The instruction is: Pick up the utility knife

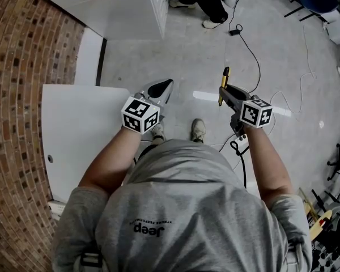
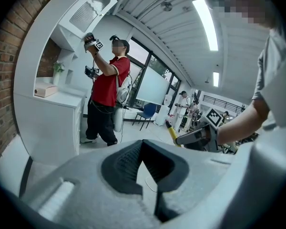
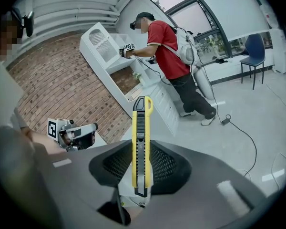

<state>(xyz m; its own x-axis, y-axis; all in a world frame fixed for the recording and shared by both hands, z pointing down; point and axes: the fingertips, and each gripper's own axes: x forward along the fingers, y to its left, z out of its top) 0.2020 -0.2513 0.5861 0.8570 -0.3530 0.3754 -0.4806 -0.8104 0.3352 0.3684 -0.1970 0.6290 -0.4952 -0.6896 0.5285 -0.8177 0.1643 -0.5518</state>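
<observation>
Right jaws: clamped on the utility knife (image 3: 141, 147), one pad against each long side of its lower half.
Utility knife: yellow body with a black ridged strip, lying along the jaws, its far end sticking out well past them.
Right gripper (image 3: 142, 173): in the head view it's held out in front of the person, the knife up in the air over the grey floor (image 1: 187, 55).
Left jaws: standing apart in a V, and only pale floor shows through the gap.
Left gripper (image 1: 160, 90): level with the right one, well apart from it, just off the corner of the white desk (image 1: 73, 129).
Surroundings: a brick wall (image 1: 14, 106) runs beside the desk, and a black cable (image 1: 250, 55) trails across the floor.
Background: a person in a red shirt (image 3: 166, 44) works at a white cabinet (image 3: 109, 56), and a blue chair (image 3: 255, 49) stands by the windows.
</observation>
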